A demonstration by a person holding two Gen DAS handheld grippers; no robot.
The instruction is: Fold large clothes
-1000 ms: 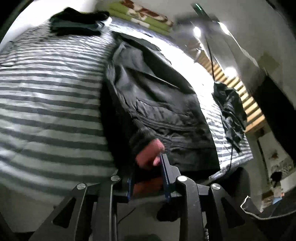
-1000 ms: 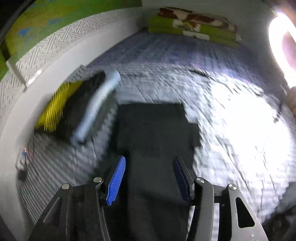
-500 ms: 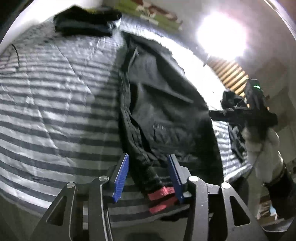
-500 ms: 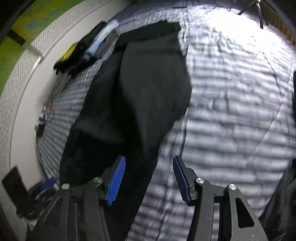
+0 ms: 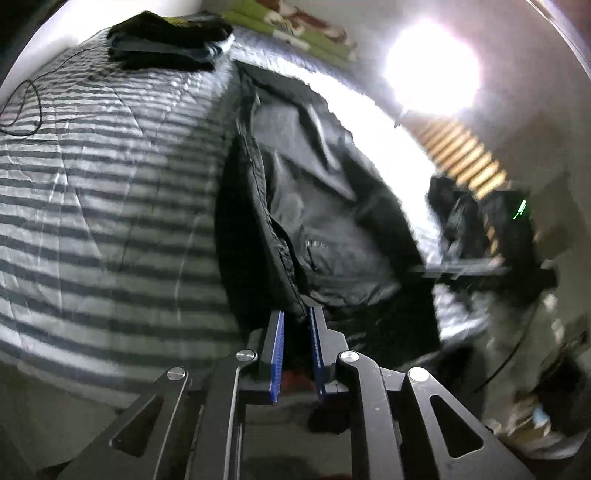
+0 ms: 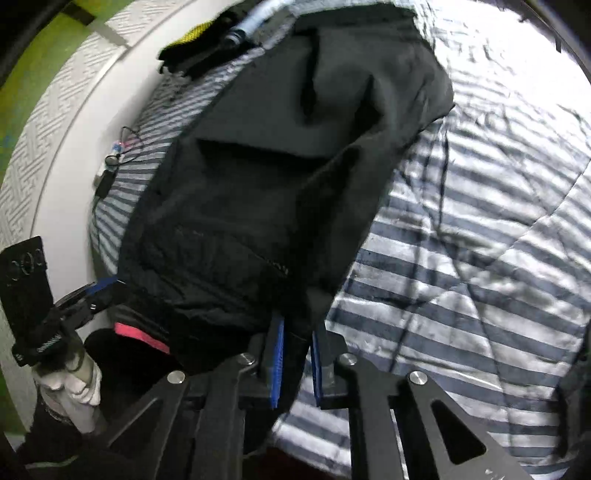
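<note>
Pinching the black jacket's (image 5: pixel 325 206) near hem, left gripper (image 5: pixel 295 325) and right gripper (image 6: pixel 297 334) both clamp fabric. Right wrist view alone shows the pink cuff (image 6: pixel 142 336) and gloved hand (image 6: pixel 79 384). Jacket lies rumpled, lengthwise on the striped bedcover (image 5: pixel 103 206).

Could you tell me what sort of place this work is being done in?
Most likely a bedroom: a bed under a striped quilt, folded bedding stacked at its far end, and a black jacket spread out for folding.
</note>
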